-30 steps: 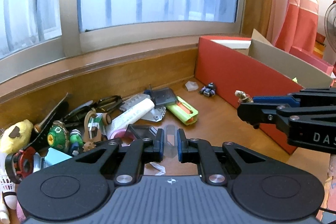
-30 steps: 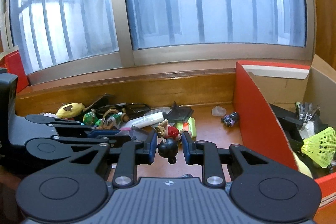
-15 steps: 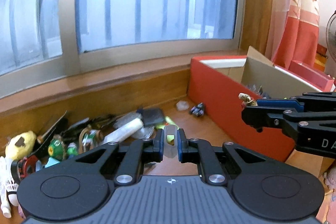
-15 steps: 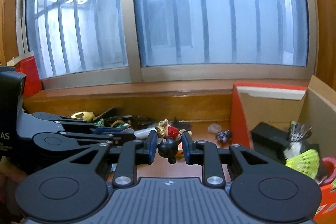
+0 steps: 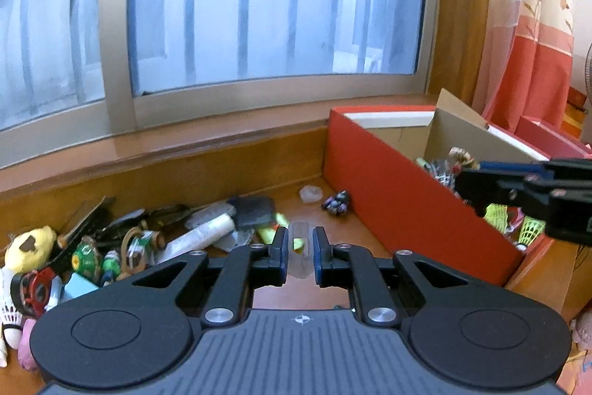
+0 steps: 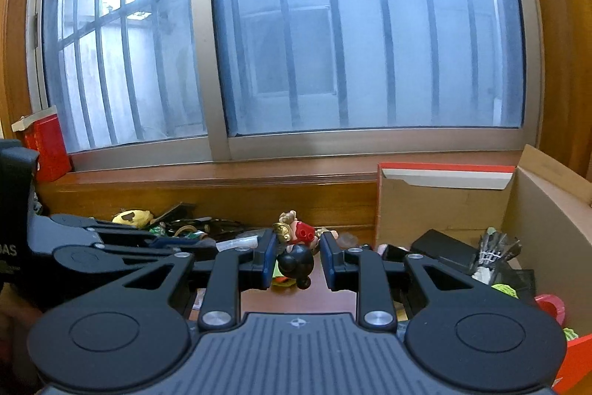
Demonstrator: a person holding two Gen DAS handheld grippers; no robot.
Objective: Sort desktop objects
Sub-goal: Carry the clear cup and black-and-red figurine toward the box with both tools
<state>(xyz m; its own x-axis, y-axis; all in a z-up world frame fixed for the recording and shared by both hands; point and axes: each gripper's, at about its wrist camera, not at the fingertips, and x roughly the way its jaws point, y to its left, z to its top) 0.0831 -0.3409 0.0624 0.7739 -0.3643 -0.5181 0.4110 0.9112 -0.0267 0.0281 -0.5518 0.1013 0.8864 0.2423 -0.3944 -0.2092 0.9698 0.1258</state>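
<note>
My left gripper [image 5: 299, 239] is shut on a small clear plastic piece [image 5: 299, 258], held above the wooden desk [image 5: 370, 239]. My right gripper [image 6: 299, 243] is shut on a small toy figure [image 6: 296, 260] with a black round body and a red and gold top. In the left wrist view the right gripper [image 5: 464, 180] reaches in from the right, and its toy figure [image 5: 458, 156] hangs over the open red box [image 5: 407, 210]. The left gripper [image 6: 199, 243] shows at the left of the right wrist view, level with the right one.
A heap of small objects [image 5: 148, 236] lies on the desk's left: a yellow plush, a white roll, scissors, a green toy. A tiny dark toy [image 5: 336, 202] sits by the box wall. Inside the box [image 6: 444, 202] are shuttlecocks [image 6: 495, 250] and a black case. The window sill runs behind.
Both grippers have risen and shifted right toward the red box, each keeping its grip. The right gripper's toy figure has gone from beside the box wall to above its opening.
</note>
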